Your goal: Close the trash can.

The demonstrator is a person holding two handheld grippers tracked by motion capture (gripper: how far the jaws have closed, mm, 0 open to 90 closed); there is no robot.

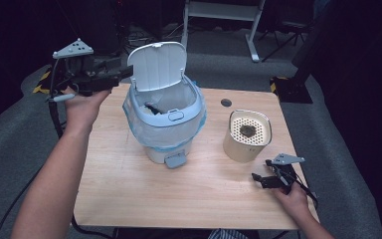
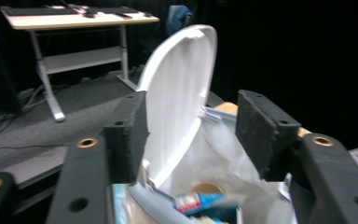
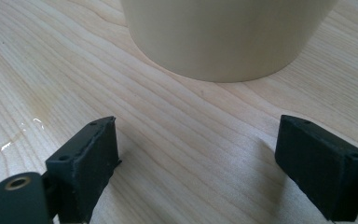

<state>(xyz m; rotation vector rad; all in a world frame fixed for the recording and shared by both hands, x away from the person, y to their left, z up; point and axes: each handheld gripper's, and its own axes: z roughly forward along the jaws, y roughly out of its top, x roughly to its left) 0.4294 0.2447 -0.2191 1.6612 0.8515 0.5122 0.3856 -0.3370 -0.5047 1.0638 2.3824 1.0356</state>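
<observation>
High view: the bin (image 1: pixel 166 119) stands mid-desk (image 1: pixel 129 194), lid (image 1: pixel 157 64) up; the left gripper (image 1: pixel 127 72) is beside the lid.

Left gripper view: jaws open, nothing held.

Right gripper view: the right gripper (image 3: pixel 196 158) gapes empty before the cup (image 3: pixel 223 32); closing the lid likely remains.

A light wooden worktop (image 1: pixel 129 189) carries two things. A white pedal bin (image 1: pixel 165 117) with a blue liner stands on it with its lid raised, just beyond the left fingers (image 1: pixel 125 72). A cream cylindrical pot (image 1: pixel 247 135) with a perforated top stands just ahead of the right fingers (image 1: pixel 260 178), which hover low above the bare wood.
</observation>
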